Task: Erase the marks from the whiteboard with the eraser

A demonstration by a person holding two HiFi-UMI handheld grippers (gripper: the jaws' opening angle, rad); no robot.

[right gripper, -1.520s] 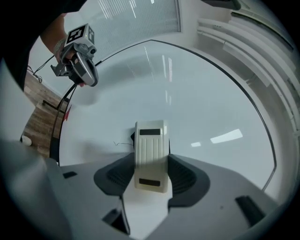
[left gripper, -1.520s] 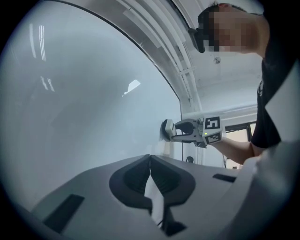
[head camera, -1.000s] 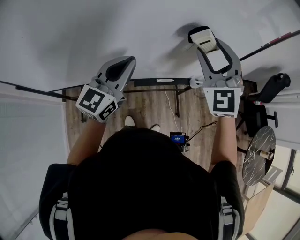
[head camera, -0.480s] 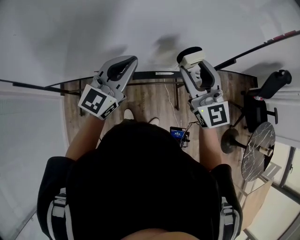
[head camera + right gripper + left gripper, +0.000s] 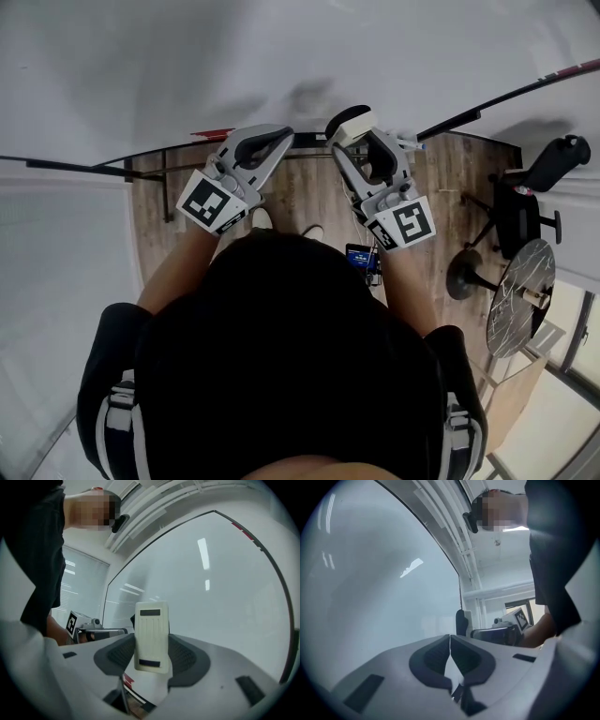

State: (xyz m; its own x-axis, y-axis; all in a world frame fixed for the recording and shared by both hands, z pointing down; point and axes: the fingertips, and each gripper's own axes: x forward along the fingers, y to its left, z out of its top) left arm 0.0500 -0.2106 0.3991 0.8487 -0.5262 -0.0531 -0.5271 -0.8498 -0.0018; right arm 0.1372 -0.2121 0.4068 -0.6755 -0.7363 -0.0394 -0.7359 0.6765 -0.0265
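Only back of clamped eraser (image 5: 151,637) shows.

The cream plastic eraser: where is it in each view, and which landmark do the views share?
Head view: cream rectangular plastic eraser, upper centre, held in the right gripper.
Left gripper view: eraser small, just right of centre.
Right gripper view: eraser at centre, upright between the jaws.
Shared landmark: the white whiteboard.

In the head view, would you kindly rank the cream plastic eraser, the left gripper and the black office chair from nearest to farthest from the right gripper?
1. Cream plastic eraser: clamped between the right gripper jaws.
2. Left gripper: close beside it, on its left.
3. Black office chair: far off, at the right edge.
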